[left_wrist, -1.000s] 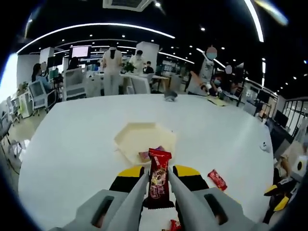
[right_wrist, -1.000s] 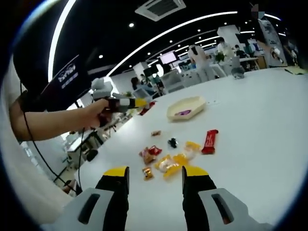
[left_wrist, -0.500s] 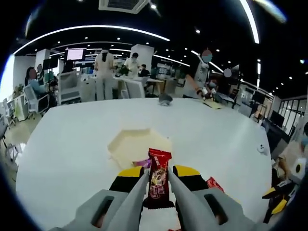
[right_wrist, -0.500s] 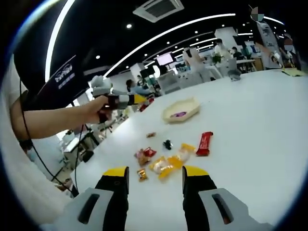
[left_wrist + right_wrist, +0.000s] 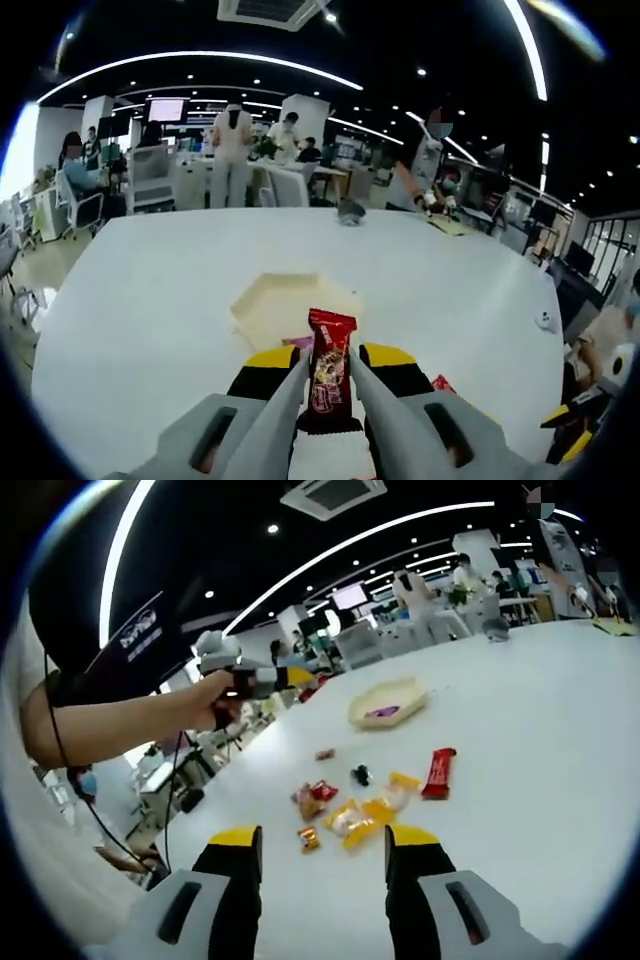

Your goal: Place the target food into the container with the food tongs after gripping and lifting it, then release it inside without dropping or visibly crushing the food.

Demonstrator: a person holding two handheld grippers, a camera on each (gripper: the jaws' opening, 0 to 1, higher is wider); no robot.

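**Red bar held above the tray**

The left gripper (image 5: pixel 330 372) clamps a red foil-wrapped snack bar (image 5: pixel 330 370) upright between its grey fingers (image 5: pixel 275 405) — its print unreadable — just before the cream hexagonal tray (image 5: pixel 280 305) on the white desk (image 5: pixel 140 300). The right gripper (image 5: pixel 322 852) hovers with fingers apart over scattered wrapped sweets (image 5: pixel 355 815); a hand (image 5: pixel 212 702) holds the left gripper out level.

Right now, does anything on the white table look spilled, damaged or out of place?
Nothing looks damaged. The left tongs hold a red snack bar upright and uncrushed, short of the cream hexagonal tray. Small wrapped snacks lie loose on the white table, a second red bar among them, apparently waiting to be picked.
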